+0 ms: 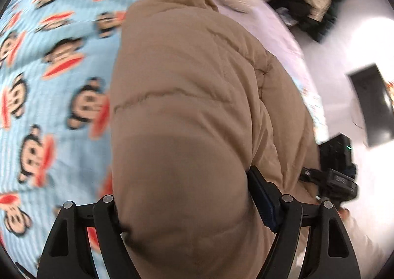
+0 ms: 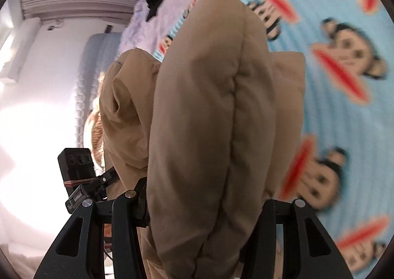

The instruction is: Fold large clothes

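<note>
Tan puffer jacket bunched up over the monkey-print blanket on the bed. Left gripper clamped on a thick quilted fold. Right gripper pinching another padded fold, 2 puffy lobes bulging between its fingers.
</note>
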